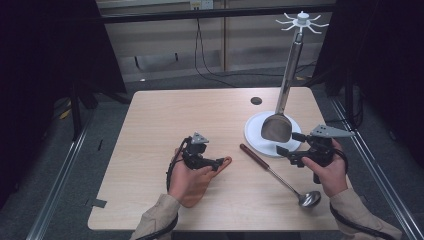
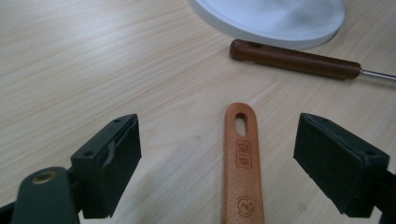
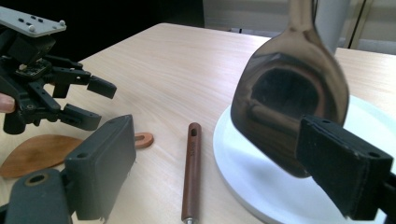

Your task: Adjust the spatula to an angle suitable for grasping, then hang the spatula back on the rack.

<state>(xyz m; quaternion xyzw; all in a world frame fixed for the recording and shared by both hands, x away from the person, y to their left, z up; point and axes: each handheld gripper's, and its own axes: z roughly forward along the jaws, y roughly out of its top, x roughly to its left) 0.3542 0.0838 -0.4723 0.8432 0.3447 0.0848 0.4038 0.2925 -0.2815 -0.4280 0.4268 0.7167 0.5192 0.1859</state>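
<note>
A wooden spatula (image 1: 223, 162) lies flat on the table (image 1: 165, 120), its blade under the person's left hand. My left gripper (image 1: 217, 163) is open. In the left gripper view the spatula's handle (image 2: 243, 163) lies between the jaws of the left gripper (image 2: 217, 140) with neither pad touching it. A metal turner (image 1: 276, 127) hangs from a tall stand (image 1: 292, 60) over its white round base (image 1: 255, 137). My right gripper (image 1: 290, 143) is open just right of that blade. In the right gripper view the blade (image 3: 289, 93) hangs ahead of the wide jaws of the right gripper (image 3: 219, 140).
A ladle with a brown handle (image 1: 256, 156) and a steel bowl (image 1: 310, 199) lies diagonally between the hands. The handle (image 2: 294, 59) lies just beyond the wooden spatula, next to the white base (image 2: 271, 18). A small dark hole (image 1: 256, 100) marks the tabletop's far side.
</note>
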